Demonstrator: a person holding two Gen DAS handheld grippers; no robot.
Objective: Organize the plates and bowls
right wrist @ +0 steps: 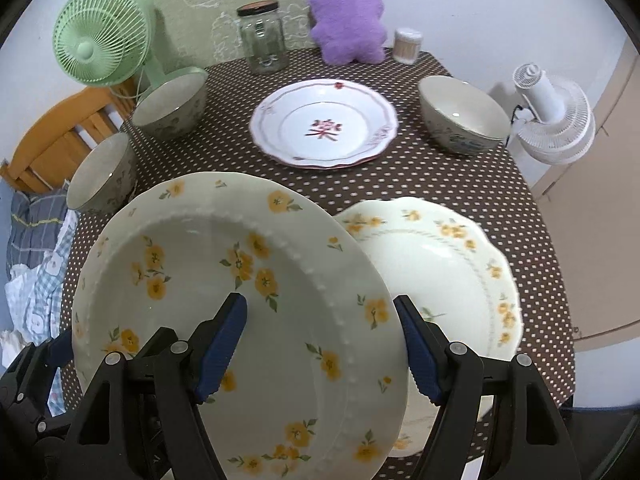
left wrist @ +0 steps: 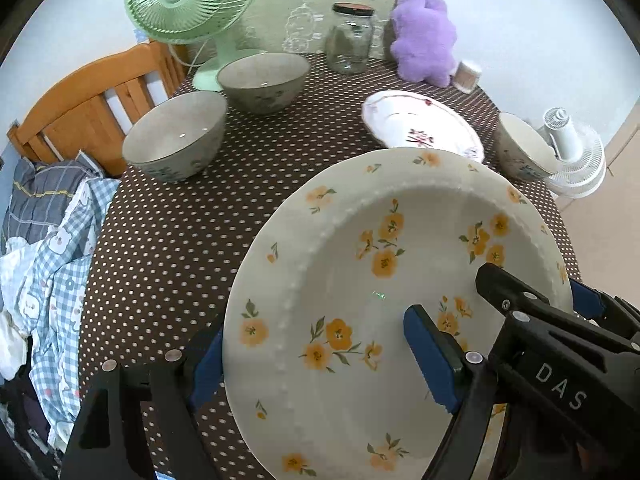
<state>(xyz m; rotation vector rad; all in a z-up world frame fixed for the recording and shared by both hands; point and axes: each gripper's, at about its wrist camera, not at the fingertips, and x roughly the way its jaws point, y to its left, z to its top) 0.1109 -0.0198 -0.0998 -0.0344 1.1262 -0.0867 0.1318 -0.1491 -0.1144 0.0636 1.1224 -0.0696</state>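
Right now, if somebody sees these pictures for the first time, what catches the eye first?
The yellow-flowered plate fills the foreground, its rim between the fingers of both the left gripper and the right gripper. Behind it, at the table's far edge, a purple plush toy stands right of a glass jar, and a green fan at the far left.

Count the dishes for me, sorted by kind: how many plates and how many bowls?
Plates: 3, yellow-flowered plate held up by both grippers, scalloped yellow-flowered plate, red-flowered plate.
Bowls: 3, two at the left, one at the right.
Total: 6.
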